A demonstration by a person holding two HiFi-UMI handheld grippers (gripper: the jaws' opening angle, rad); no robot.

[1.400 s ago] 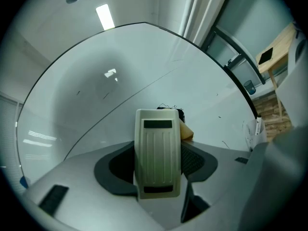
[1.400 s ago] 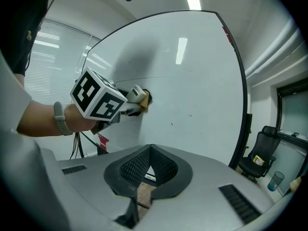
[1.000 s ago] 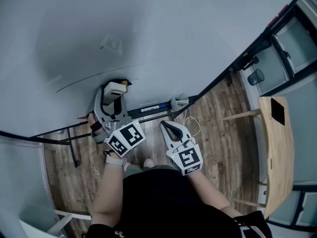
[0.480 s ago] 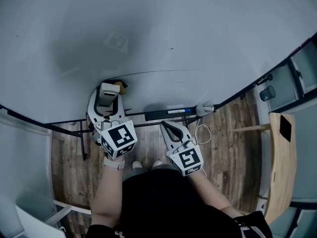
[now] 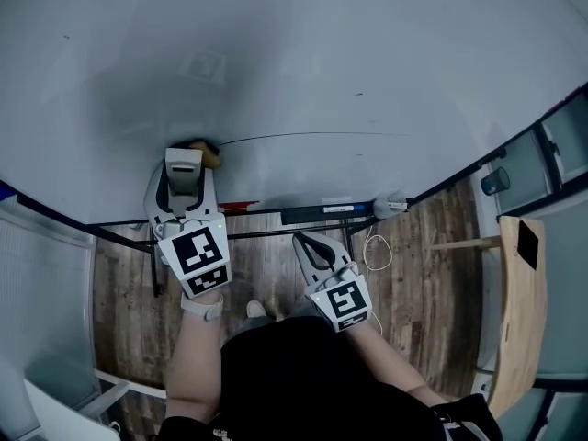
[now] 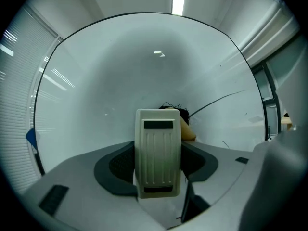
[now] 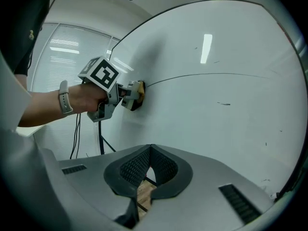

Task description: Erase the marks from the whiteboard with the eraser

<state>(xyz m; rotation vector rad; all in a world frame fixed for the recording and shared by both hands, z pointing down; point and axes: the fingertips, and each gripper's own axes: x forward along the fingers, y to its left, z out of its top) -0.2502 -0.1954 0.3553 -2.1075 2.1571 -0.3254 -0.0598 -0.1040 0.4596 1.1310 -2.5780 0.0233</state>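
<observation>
Most of the head view is filled by a broad white whiteboard (image 5: 349, 62) on a dark frame, with brown wood-plank floor (image 5: 413, 265) below it and a pale wooden tabletop (image 5: 519, 310) at the right edge. Against the board's lower left part the grey left gripper (image 5: 184, 175) is held up, its two dark pads pressed in on the sides of a cream ribbed plastic eraser (image 6: 158, 153). The eraser's tan, dark-edged far end touches the board surface. The grey right gripper (image 5: 306, 243) hangs lower, in front of the person's body and well apart from the board; its jaws meet at the tips with nothing between them, only floor showing through the small gap behind. From the eraser's end a thin dark curved line (image 5: 312, 135) runs rightward across the board, and a few tiny dark specks (image 5: 358, 95) lie scattered above it.
</observation>
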